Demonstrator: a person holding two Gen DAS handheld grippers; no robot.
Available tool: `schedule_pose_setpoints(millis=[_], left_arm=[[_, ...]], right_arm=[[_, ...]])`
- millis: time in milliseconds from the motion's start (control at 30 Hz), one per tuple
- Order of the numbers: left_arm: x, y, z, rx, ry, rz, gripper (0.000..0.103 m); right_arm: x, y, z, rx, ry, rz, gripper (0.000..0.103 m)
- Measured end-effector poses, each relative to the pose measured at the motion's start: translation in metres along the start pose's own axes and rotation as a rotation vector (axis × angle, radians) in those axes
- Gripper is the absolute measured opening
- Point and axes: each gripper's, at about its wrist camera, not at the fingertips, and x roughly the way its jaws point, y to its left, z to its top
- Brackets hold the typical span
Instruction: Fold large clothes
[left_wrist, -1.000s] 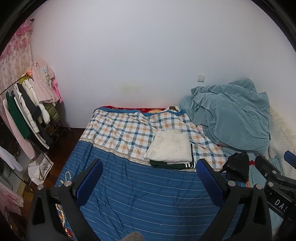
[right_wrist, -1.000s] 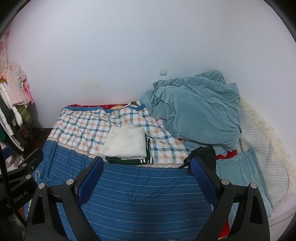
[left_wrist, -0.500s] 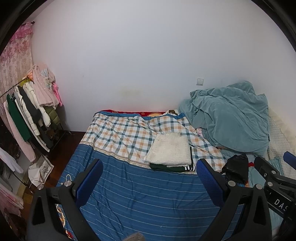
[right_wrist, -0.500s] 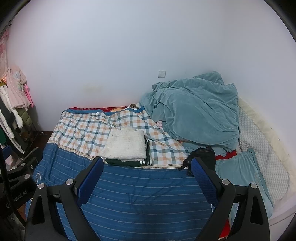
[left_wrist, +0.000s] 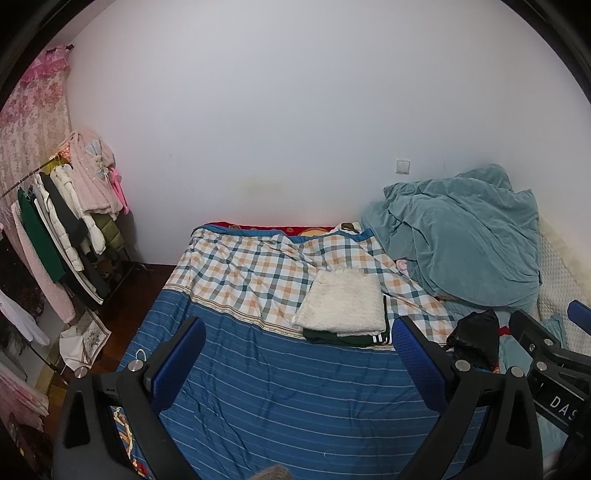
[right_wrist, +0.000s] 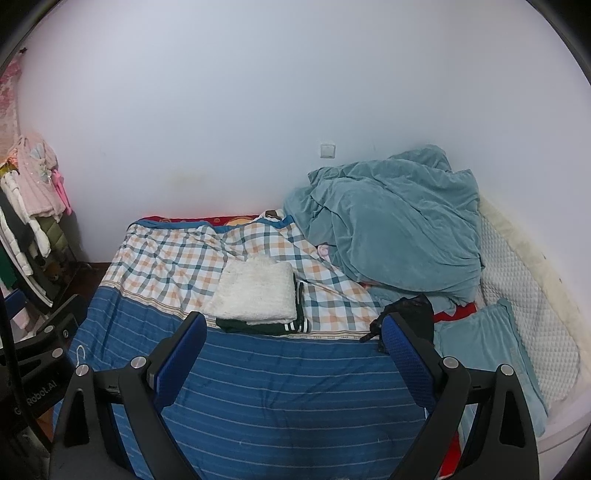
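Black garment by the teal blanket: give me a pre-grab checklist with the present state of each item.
1. Left gripper open and holding nothing: ok.
2. Right gripper open and holding nothing: ok.
3. Black garment in sight, nothing lying on it: ok.
4. Blue striped part of the bed cover bare, room to spread a garment: ok.
5. Folded stack, white fleece on the dark green garment, neat and apart from the black garment: ok.
6. Whether the black garment is caught under the teal blanket: cannot tell.
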Motion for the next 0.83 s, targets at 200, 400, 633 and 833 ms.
schedule_pose_setpoints(millis=[200, 400, 633, 833], left_arm=[[-0.0014, 0.0025, 0.003, -0.003, -0.002, -0.001, 0.103], [-0.0014, 0.0035, 0.0035, -0.003, -0.004, -0.002, 0.103], [-0.0015, 0.0033, 0.0027, -0.001, -0.003, 0.0, 0.103], [-0.0027, 0.0075, 0.0039, -0.008, -0.006, -0.008, 0.103]], right_arm=[[-0.0005, 0.0017, -0.0004, 0.0, 0.001, -0.002, 0.097], [0.0003, 0.0021, 0.0007, 0.002, 0.0, 0.001, 0.097], [-0.0018, 0.0029, -0.0002, 0.001, -0.002, -0.003, 0.097], [-0.0032, 0.0047, 0.0011, 0.002, 0.002, -0.002, 0.097]])
